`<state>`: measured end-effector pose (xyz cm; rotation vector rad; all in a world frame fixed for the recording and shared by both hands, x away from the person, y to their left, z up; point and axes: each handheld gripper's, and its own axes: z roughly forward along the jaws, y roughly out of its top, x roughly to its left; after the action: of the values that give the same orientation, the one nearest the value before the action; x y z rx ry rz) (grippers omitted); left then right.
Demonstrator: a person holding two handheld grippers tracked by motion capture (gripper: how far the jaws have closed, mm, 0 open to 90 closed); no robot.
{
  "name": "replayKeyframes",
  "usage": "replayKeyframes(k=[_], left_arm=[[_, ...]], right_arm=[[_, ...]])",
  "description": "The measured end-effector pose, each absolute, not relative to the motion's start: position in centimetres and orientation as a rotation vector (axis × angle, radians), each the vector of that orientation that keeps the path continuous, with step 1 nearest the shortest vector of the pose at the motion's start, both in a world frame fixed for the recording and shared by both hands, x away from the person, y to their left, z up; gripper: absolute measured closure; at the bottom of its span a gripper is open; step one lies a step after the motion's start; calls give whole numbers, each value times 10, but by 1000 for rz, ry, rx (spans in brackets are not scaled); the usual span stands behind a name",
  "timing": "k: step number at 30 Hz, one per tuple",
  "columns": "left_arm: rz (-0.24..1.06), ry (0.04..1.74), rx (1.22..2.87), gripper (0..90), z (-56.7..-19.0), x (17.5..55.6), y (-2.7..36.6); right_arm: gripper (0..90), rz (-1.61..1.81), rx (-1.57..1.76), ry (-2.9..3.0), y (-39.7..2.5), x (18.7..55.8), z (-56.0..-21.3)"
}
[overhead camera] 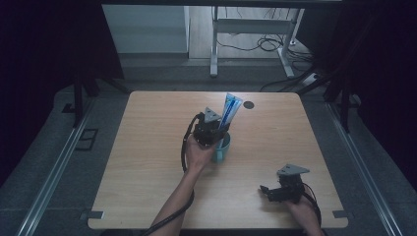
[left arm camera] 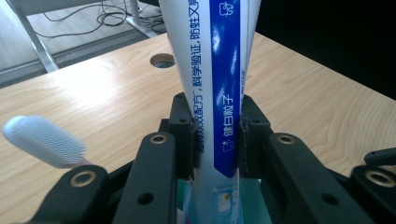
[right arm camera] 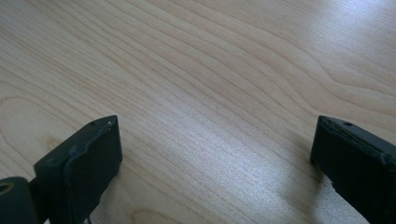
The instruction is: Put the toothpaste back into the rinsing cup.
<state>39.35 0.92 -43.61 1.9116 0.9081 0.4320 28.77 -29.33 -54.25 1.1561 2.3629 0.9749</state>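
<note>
The left claw [overhead camera: 218, 132] is clenched on a toothpaste tube [overhead camera: 230, 110], which stands upright between its jaws, its lower end in a teal cup [overhead camera: 222, 152] just below. A toothbrush [left arm camera: 44, 140] leans beside it. The right claw [right arm camera: 212, 154] is released, above bare table [right arm camera: 210, 70].

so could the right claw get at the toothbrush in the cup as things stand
Probably yes: the right claw is open over bare table, but the left claw, shut on the toothpaste tube, crowds the toothbrush in the cup.

Glossy plastic toothpaste tube [left arm camera: 217, 88], matt black tongs [left arm camera: 217, 140], smooth pale wood-grain table [right arm camera: 210, 70]
</note>
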Motion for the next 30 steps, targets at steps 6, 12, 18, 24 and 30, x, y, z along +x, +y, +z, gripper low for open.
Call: replayKeyframes(k=[6, 12, 18, 24, 30], left_arm=[[433, 917, 1920, 720, -443, 393, 8], [431, 929, 1929, 717, -450, 393, 7], [424, 939, 1941, 712, -454, 393, 6], [422, 944, 1943, 705, -455, 392, 7], [421, 949, 1949, 695, -457, 390, 8]], right_arm=[[21, 975, 1154, 2364, -293, 288, -543], [21, 975, 1153, 2365, -293, 288, -543], [21, 975, 1153, 2365, -293, 288, -543], [21, 977, 1154, 2365, -293, 288, -543], [21, 975, 1153, 2365, -293, 288, -543]])
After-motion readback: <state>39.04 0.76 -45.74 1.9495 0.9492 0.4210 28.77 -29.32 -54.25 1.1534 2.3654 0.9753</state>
